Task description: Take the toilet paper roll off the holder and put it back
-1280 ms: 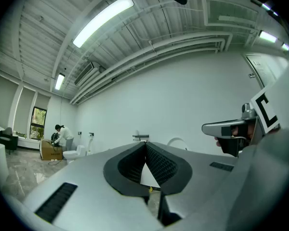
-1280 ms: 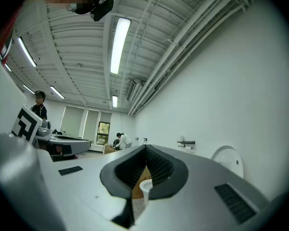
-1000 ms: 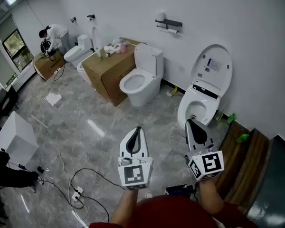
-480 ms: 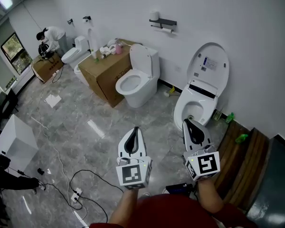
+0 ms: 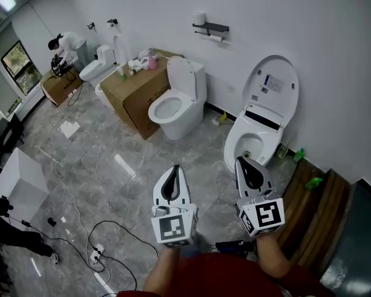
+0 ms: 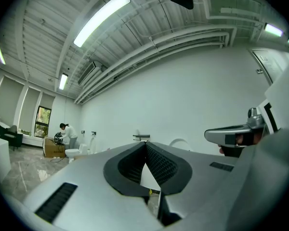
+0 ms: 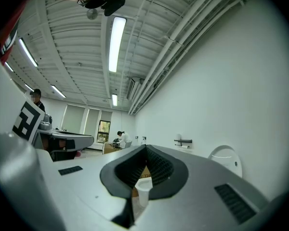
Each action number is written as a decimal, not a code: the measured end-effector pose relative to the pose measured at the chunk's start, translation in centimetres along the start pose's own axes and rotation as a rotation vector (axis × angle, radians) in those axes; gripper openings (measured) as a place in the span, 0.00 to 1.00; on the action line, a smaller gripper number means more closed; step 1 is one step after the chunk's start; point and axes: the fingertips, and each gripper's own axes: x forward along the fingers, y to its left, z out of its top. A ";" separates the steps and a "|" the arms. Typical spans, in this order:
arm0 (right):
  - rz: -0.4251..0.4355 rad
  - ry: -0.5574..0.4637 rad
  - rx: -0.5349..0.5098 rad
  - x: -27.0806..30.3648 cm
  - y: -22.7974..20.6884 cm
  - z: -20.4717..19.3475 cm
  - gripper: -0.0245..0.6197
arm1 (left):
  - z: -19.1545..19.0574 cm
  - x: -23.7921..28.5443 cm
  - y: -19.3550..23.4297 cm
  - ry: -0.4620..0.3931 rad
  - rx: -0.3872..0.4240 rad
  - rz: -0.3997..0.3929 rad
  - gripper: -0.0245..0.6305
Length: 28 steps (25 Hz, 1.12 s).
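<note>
A black wall holder [image 5: 210,28] carries a toilet paper roll [image 5: 216,38] under its shelf, and a second roll [image 5: 200,18] stands on top. It hangs on the white wall above and between two toilets, far from both grippers. My left gripper [image 5: 175,167] and right gripper [image 5: 242,160] are held side by side over the floor, pointing at that wall, each shut with nothing between the jaws. The holder [image 6: 141,136] shows small above the left gripper [image 6: 145,143] in the left gripper view. In the right gripper view the holder [image 7: 183,141] lies right of the right gripper [image 7: 146,147].
A white toilet [image 5: 176,104] with its lid up stands ahead, beside a cardboard box [image 5: 136,91] with bottles on it. A second toilet [image 5: 260,129] is at the right, wooden steps [image 5: 315,209] beyond it. Cables [image 5: 105,240] lie on the floor. A person [image 5: 65,45] works far left.
Both grippers have moved forward toward the wall and the toilets, still side by side and shut. The right gripper now reaches the edge of the right toilet's bowl in the head view.
</note>
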 end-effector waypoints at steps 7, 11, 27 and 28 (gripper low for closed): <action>-0.014 0.007 0.003 4.2 -1.4 -1.3 0.05 | -1.2 4.4 1.3 -0.016 0.000 -0.024 0.06; -0.025 0.010 -0.001 8.4 -1.9 -1.8 0.05 | -1.7 8.1 3.3 -0.018 0.000 -0.041 0.06; -0.084 0.015 -0.025 30.3 -1.7 -2.9 0.05 | -3.0 26.1 16.5 -0.020 -0.040 -0.131 0.06; -0.089 0.015 -0.028 31.4 -1.5 -3.0 0.05 | -3.0 26.9 17.4 -0.022 -0.045 -0.137 0.06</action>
